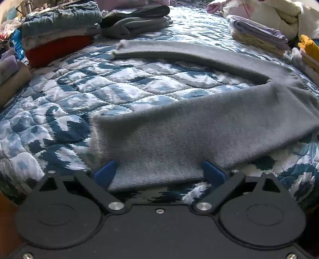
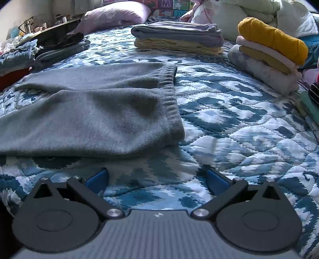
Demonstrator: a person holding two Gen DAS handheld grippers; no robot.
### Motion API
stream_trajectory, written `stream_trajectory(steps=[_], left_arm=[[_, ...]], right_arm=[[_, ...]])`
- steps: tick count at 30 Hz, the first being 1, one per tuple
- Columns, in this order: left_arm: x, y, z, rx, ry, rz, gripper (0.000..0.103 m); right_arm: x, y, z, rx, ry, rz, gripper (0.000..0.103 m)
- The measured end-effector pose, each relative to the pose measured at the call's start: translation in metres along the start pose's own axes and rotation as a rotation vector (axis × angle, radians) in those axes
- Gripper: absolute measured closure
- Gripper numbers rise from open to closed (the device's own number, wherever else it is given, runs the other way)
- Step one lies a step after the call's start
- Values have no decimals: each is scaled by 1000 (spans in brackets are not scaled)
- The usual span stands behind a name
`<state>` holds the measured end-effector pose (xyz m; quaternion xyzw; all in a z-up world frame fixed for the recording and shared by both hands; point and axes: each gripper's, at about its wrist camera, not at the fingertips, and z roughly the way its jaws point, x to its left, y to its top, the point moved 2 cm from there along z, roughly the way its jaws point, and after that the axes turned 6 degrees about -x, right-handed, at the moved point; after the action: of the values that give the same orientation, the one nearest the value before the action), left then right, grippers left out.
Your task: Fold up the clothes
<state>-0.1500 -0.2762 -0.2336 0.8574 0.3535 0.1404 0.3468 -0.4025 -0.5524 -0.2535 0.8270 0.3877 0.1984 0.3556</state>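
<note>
A pair of grey knit trousers (image 1: 179, 135) lies flat on the blue and white quilted bed (image 1: 79, 95), its two legs spread apart. In the left wrist view the near leg's end lies between the blue fingertips (image 1: 104, 173) of my left gripper (image 1: 159, 173), which is open around it. In the right wrist view the trousers (image 2: 89, 111) show their ribbed waistband (image 2: 171, 103) to the right. My right gripper (image 2: 157, 179) is open and empty over bare quilt (image 2: 239, 127), just in front of the waistband end.
Stacks of folded clothes ring the bed: a blue, white and red pile (image 1: 57, 33) and dark grey items (image 1: 137, 20) far left, a lilac and yellow stack (image 2: 179, 37), and a stack topped by a mustard roll (image 2: 273, 41) at right. A pink pillow (image 2: 113, 16) lies at the back.
</note>
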Motion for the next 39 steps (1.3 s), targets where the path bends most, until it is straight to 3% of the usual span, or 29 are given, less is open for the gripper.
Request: stream_trajectory(steps=[39], left_arm=[[-1, 1, -7, -4, 12, -8, 4]], right_arm=[[-1, -2, -1, -28, -2, -17, 0]])
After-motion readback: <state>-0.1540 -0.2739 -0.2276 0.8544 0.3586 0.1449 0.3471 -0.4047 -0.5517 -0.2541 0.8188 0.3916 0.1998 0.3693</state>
